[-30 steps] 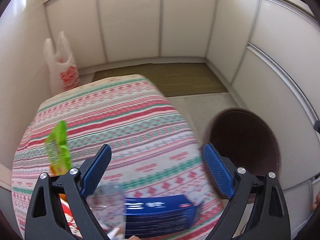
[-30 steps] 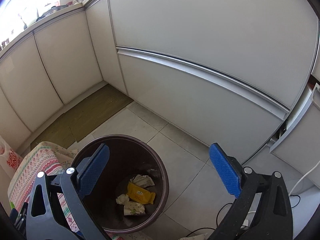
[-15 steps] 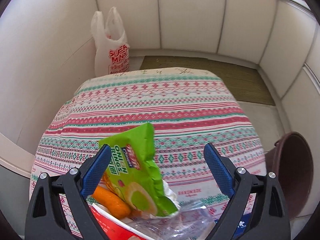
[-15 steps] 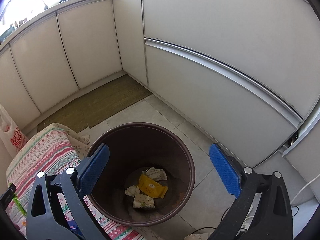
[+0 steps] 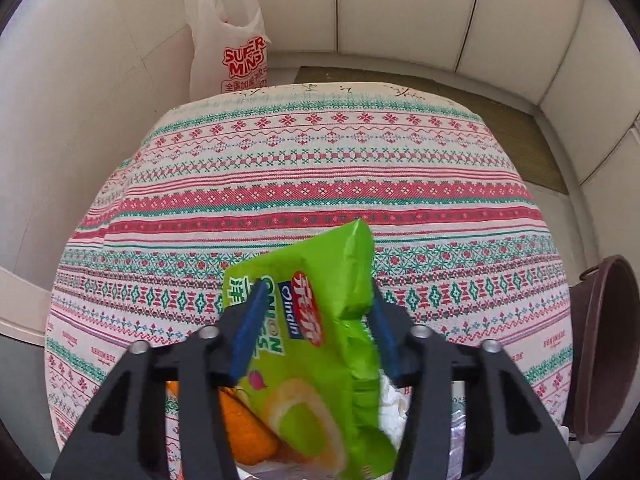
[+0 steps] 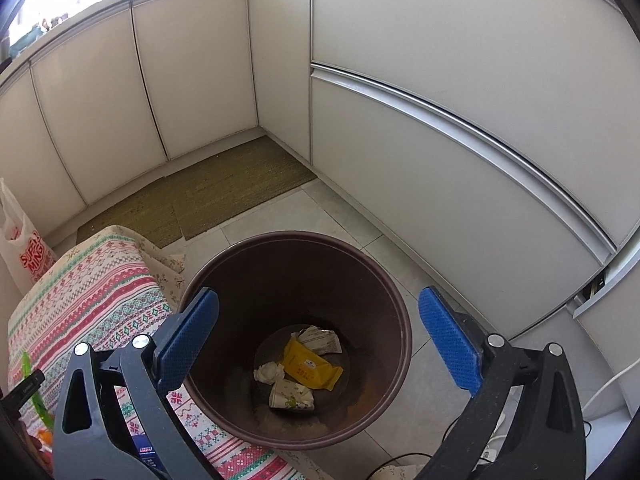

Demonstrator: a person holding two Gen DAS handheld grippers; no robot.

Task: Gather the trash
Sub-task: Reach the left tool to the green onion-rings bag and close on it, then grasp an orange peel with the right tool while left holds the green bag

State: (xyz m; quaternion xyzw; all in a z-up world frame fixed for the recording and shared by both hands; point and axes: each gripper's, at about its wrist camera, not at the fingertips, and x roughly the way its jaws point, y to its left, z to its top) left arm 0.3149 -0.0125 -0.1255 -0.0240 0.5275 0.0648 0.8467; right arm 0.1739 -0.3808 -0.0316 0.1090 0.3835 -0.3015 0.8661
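In the left wrist view my left gripper (image 5: 316, 312) has its blue pads closed against both sides of a green onion-ring snack bag (image 5: 320, 344) that stands over the patterned tablecloth (image 5: 320, 184). Under the bag lie an orange piece (image 5: 244, 432), white tissue (image 5: 394, 404) and clear plastic. In the right wrist view my right gripper (image 6: 320, 340) is open and empty above the brown trash bin (image 6: 396, 312), which holds a yellow packet (image 6: 312, 368), a paper cup (image 6: 290, 396) and crumpled paper.
A white plastic shopping bag (image 5: 232, 48) stands on the floor behind the table, against the wall. A woven mat (image 6: 224, 192) lies before white cabinets (image 6: 440, 120). The bin (image 5: 604, 344) stands right of the table. Cables lie on the floor at lower right.
The left gripper swung left from the bin side to the snack bag and narrowed its fingers onto it. The right gripper moved to sit more squarely over the bin.
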